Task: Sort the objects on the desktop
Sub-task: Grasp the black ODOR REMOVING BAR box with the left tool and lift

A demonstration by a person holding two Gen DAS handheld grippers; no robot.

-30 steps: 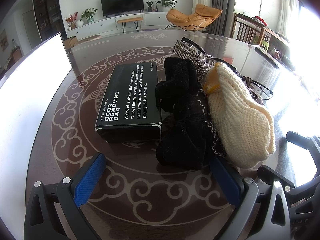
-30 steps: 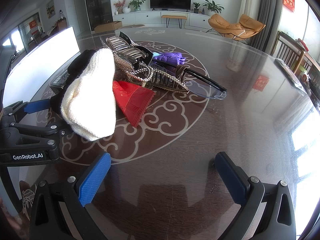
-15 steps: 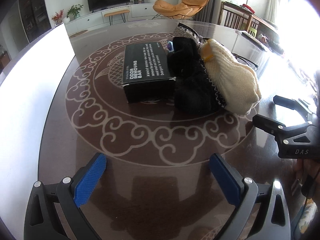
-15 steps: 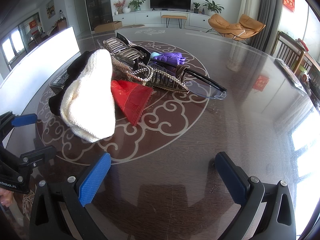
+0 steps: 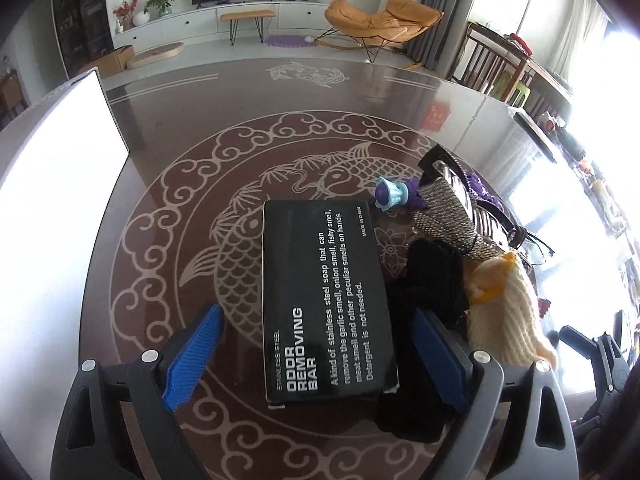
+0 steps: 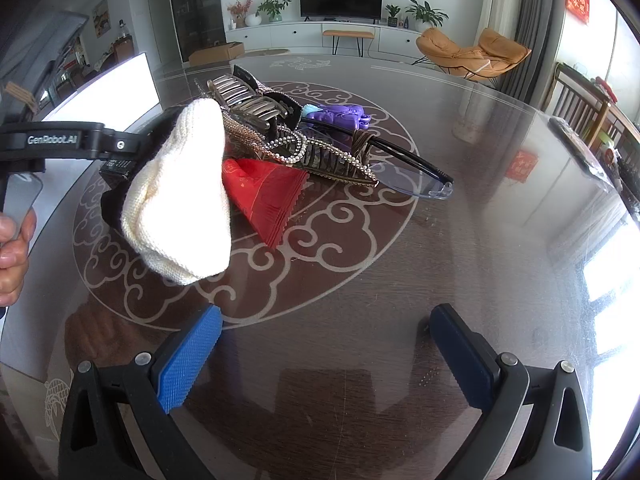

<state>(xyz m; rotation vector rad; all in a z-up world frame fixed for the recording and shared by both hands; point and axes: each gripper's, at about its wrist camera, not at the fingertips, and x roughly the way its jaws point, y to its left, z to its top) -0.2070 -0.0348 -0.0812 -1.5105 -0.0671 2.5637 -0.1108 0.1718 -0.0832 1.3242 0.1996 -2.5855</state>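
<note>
A black box [image 5: 324, 292] printed "ODOR REMOVING BAR" lies flat on the glass table [image 5: 200, 128]. My left gripper [image 5: 316, 356] is open, its blue pads on either side of the box's near end, not touching it. Right of the box lie a black cloth [image 5: 432, 280], a cream knitted sock [image 5: 504, 320] and rhinestone hair clips [image 5: 444, 208]. In the right wrist view my right gripper [image 6: 324, 356] is open and empty, hovering over bare table in front of the sock [image 6: 180, 196], a red packet [image 6: 264, 192], hair clips [image 6: 256, 108], a purple toy [image 6: 340, 114] and glasses [image 6: 408, 172].
A bright white panel [image 5: 48, 168] stands along the table's left edge. The left gripper's body [image 6: 60, 144] and a hand [image 6: 12, 256] show at the left of the right wrist view. Chairs stand beyond the table's far right edge.
My left gripper has moved forward and higher, from in front of the pile to straddling the near end of the black box. The right gripper has stayed still.
</note>
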